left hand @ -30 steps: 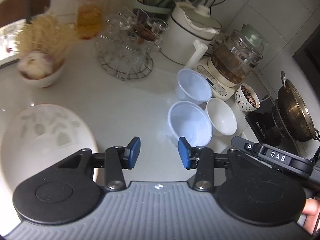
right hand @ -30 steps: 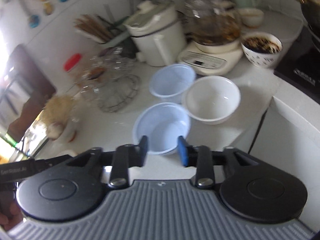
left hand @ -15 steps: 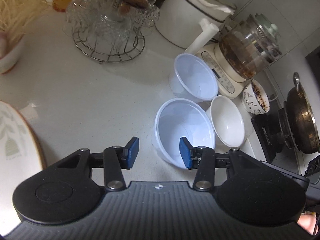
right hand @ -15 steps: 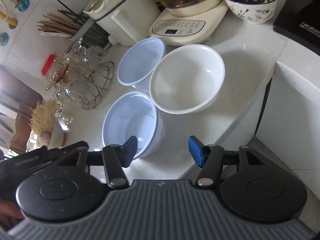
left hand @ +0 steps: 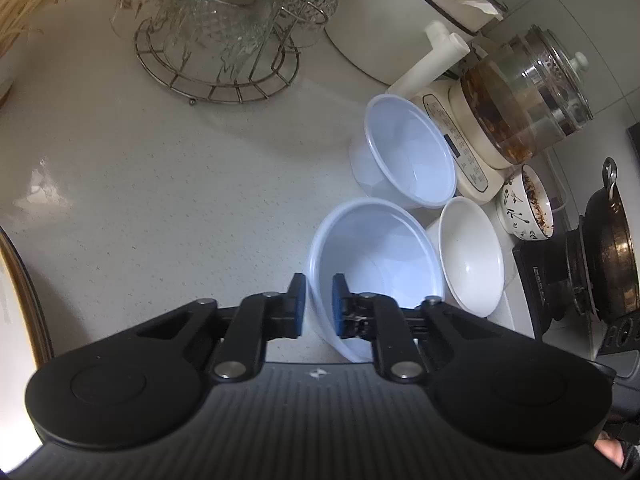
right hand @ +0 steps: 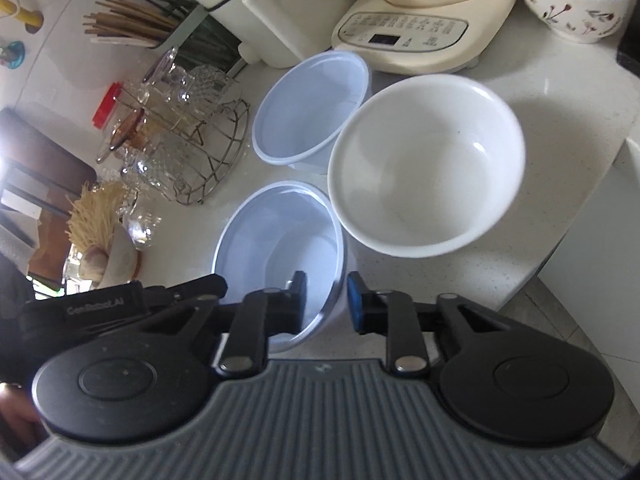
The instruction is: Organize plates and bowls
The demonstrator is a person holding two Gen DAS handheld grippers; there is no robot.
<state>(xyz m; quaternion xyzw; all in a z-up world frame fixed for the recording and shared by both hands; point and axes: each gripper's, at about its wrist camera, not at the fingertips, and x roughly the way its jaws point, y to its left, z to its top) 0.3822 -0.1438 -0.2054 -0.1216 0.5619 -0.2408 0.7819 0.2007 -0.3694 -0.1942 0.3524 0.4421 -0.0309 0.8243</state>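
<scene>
Nearest the cameras, both grippers have hold of the same bowl: the left gripper [left hand: 318,306] has just been closing and its blue pads now pinch the near-left rim of the near plastic bowl [left hand: 376,256], one pad outside the wall and one inside; the right gripper [right hand: 326,300] has likewise just been closing onto the near-right rim of that bowl, again straddling the wall, with only the thin plastic between its nearly shut fingers. The bowl stands upright on the pale countertop [left hand: 160,200], close to the front edge. It looks thin, translucent and light, so I judge it will flex under a pinch and could slip or buckle if squeezed hard; the rolled rim is the stiffest place to take it, and two holds on opposite sides should keep it level. Just beside it, touching or nearly so, sits the white ceramic bowl [right hand: 426,168], which looks heavier, rigid, glossy and chip-prone, best gripped over its lip. Behind lies a second plastic bowl [right hand: 310,112], tipped slightly against the appliance base [right hand: 424,36]. Farther off stand a wire rack of glassware [left hand: 218,52], a patterned bowl [right hand: 572,0] holding dark food, and chopsticks [right hand: 128,20] by the wall
</scene>
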